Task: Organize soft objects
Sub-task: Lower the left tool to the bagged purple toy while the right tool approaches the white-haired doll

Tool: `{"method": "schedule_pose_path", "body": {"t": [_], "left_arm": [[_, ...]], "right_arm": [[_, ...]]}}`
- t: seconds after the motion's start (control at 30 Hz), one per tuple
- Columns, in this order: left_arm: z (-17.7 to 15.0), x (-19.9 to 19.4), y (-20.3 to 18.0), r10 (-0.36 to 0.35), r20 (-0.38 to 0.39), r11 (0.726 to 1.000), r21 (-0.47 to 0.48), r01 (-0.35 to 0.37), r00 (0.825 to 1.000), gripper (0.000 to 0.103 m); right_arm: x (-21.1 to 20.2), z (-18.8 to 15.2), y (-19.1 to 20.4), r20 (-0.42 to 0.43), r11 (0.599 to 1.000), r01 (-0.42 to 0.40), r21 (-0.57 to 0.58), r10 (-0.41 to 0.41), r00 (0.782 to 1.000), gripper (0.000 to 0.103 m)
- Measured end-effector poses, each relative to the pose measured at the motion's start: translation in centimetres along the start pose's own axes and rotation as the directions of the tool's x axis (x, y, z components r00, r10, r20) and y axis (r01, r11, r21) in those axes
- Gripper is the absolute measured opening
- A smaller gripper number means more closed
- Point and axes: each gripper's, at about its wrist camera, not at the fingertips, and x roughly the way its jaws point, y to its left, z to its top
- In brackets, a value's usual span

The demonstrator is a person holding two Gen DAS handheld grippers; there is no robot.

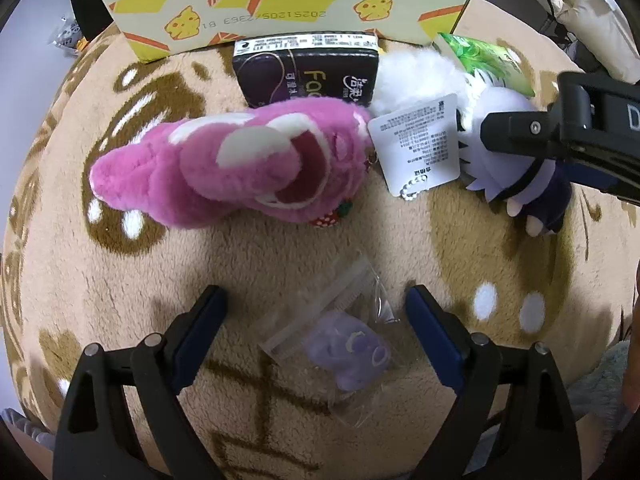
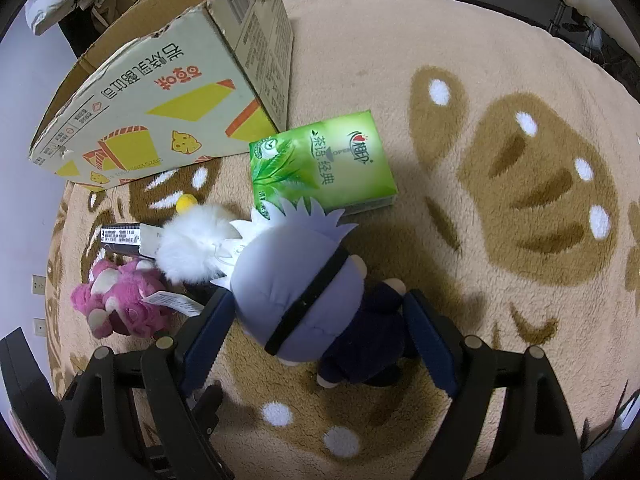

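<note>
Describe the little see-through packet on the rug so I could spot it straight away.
Start at the big yellow-patterned cardboard box at the rug's far edge and come past the pink plush bear. The small clear zip bag lies flat between the left gripper's open fingers. Unlike its fluffy neighbours, it is transparent, with a tiny purple toy inside.

You have three plush toys on the rug (image 2: 460, 60): one pink bear (image 1: 224, 164) at nine o'clock, one white fluffy one (image 2: 192, 248) at its one o'clock, one pale-haired doll (image 2: 304, 292) at three. You have two tissue packs, one dark (image 1: 304, 72), one green (image 2: 320, 160). You have one clear bag (image 1: 348, 344) with a purple piece inside, and one cardboard box (image 2: 152, 112) at twelve.
</note>
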Motion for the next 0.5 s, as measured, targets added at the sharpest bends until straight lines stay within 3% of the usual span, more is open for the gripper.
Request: {"method": "schedule_pose_path", "body": {"t": [0.5], "left_arm": [[-1.0, 0.0, -1.7, 0.038, -0.026, 0.999, 0.034, -0.037, 0.999, 0.096]], "right_arm": [[0.6, -0.1, 1.2, -0.012, 1.000, 0.022, -0.021, -0.023, 1.000, 0.090]]}}
